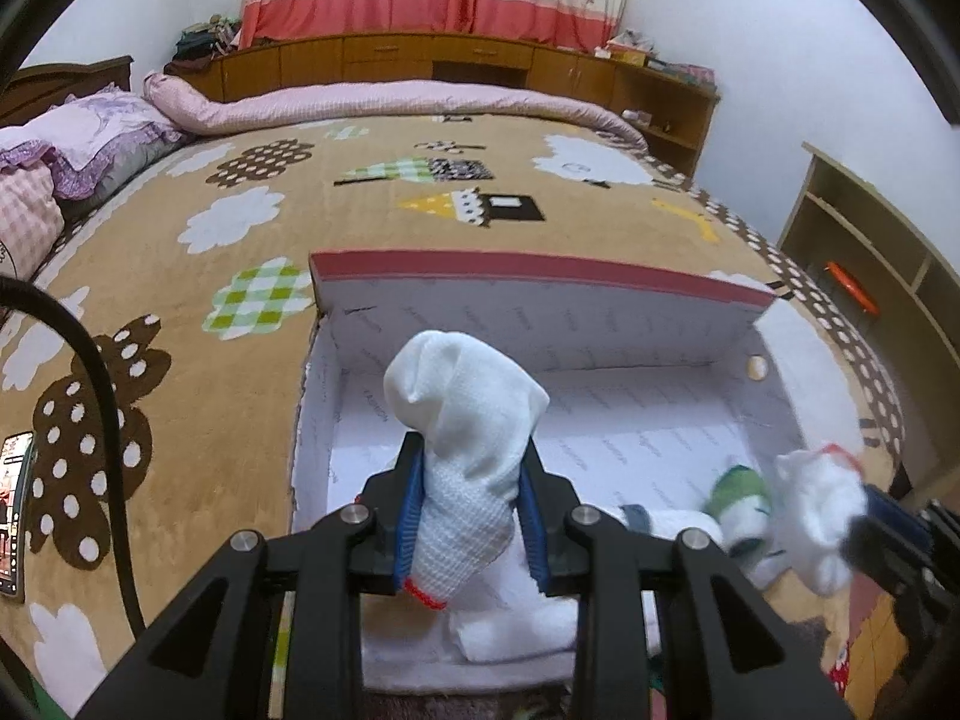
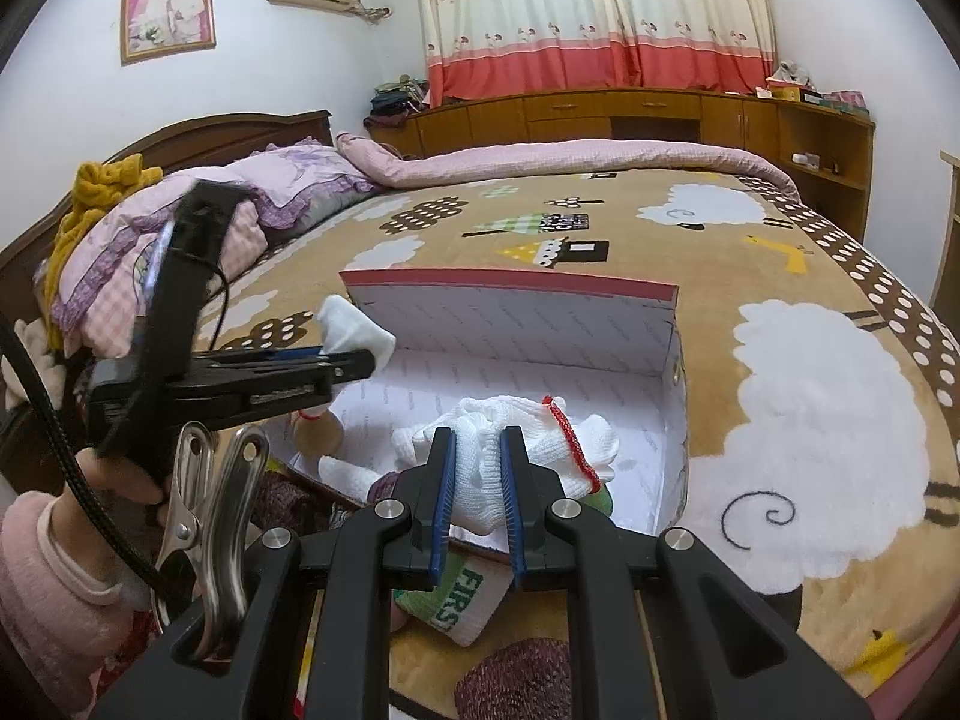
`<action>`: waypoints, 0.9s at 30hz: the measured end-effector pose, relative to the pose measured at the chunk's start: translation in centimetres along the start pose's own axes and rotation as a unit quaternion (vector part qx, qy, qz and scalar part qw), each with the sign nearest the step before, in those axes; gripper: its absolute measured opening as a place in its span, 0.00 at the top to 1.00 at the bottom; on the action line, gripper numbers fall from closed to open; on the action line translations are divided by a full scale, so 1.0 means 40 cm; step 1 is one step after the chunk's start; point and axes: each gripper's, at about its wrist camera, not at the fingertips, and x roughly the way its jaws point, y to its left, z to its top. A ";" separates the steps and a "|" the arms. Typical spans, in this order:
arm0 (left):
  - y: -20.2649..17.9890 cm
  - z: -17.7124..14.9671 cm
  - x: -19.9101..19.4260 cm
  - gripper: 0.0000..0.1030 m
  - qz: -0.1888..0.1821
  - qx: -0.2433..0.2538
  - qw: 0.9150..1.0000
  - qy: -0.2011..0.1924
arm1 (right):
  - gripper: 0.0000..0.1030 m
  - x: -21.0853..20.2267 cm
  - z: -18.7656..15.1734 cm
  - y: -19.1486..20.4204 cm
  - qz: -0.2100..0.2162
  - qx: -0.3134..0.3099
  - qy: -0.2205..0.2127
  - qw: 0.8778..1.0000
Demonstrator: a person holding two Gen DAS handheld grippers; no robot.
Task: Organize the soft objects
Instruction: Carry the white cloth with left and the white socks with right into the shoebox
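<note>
An open shoe box (image 1: 540,324) (image 2: 510,324) with a white lining and red-edged lid lies on the bed. My left gripper (image 1: 471,450) is shut on a white knit glove with a red cuff (image 1: 462,420), held above the box's near left part; it also shows in the right wrist view (image 2: 354,330). My right gripper (image 2: 477,438) is shut on another white glove with a red cuff (image 2: 540,450) over the box's near edge; in the left wrist view it shows at the right (image 1: 816,498). White cloth (image 1: 516,624) lies in the box. A green and white sock (image 2: 468,600) (image 1: 741,501) hangs below the right gripper.
The bed has a tan patterned blanket (image 1: 360,222) (image 2: 810,420). Pillows (image 2: 198,240) and a rolled pink quilt (image 1: 390,102) lie at the head and far side. A phone (image 1: 15,516) lies at left. A wooden shelf (image 1: 870,276) stands at right. A metal clip (image 2: 210,510) hangs near the right gripper.
</note>
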 end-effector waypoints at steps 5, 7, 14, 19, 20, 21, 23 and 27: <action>0.013 -0.002 0.045 0.71 0.006 -0.009 1.000 0.012 | 0.84 0.003 0.003 0.006 -0.004 -0.003 0.000 1.000; 0.019 -0.005 0.059 0.71 0.004 -0.016 1.000 0.018 | 0.84 0.007 0.005 0.004 -0.005 -0.003 0.001 1.000; 0.020 -0.011 0.088 0.69 0.009 -0.013 0.999 0.028 | 0.84 0.021 0.010 -0.010 -0.014 0.000 0.005 1.000; 0.021 -0.019 0.101 0.68 0.017 -0.014 0.999 0.031 | 0.84 0.027 0.025 -0.019 -0.021 -0.003 0.002 1.000; 0.016 -0.021 0.101 0.68 0.017 -0.010 0.999 0.030 | 0.84 0.030 0.028 -0.021 -0.023 -0.003 0.002 1.000; 0.012 -0.023 0.102 0.68 0.018 -0.008 0.999 0.030 | 0.84 0.034 0.032 -0.024 -0.026 -0.004 0.001 1.000; 0.009 -0.025 0.104 0.68 0.021 -0.005 0.999 0.030 | 0.84 0.042 0.039 -0.029 -0.030 -0.004 0.001 1.000; 0.005 -0.028 0.107 0.68 0.026 -0.004 0.999 0.027 | 0.84 0.064 0.052 -0.047 -0.041 -0.001 0.003 0.999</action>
